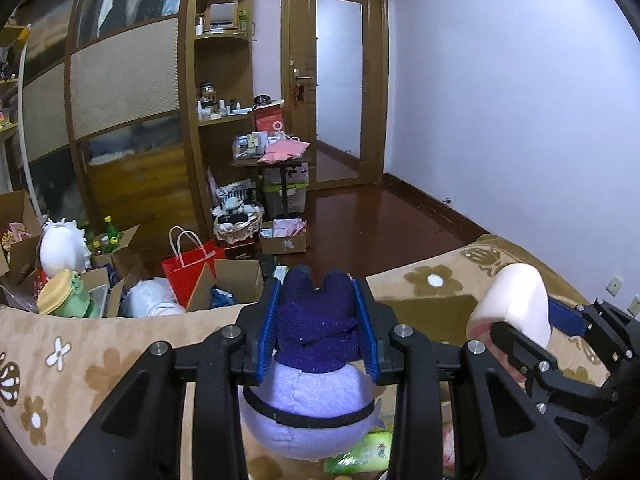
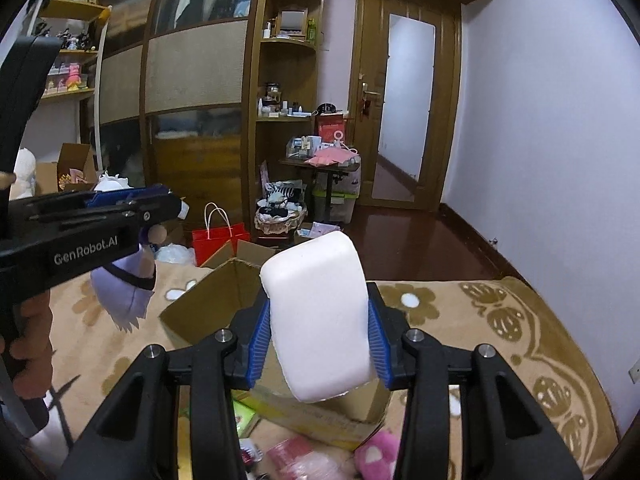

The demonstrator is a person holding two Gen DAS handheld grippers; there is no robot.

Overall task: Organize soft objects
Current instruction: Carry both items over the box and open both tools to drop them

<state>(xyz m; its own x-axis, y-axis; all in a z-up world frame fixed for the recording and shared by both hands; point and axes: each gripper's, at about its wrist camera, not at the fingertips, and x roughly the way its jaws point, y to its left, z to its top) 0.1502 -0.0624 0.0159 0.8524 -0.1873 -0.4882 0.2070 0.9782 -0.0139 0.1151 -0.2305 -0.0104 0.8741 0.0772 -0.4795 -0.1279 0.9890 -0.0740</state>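
While the left wrist view looks over the bed (image 1: 100,344), the left gripper (image 1: 318,320) has its blue fingers (image 1: 267,320) clamped on a plush toy (image 1: 310,396) by its dark purple top, the lilac body hanging below. At right, the right gripper (image 1: 560,320) shows with a pale block (image 1: 516,300).

From the right wrist view, the right gripper (image 2: 320,336) is clamped on that block (image 2: 320,312), held above an open cardboard box (image 2: 212,304) on the bed. The left gripper (image 2: 132,204) carries the plush toy (image 2: 124,292) at left.
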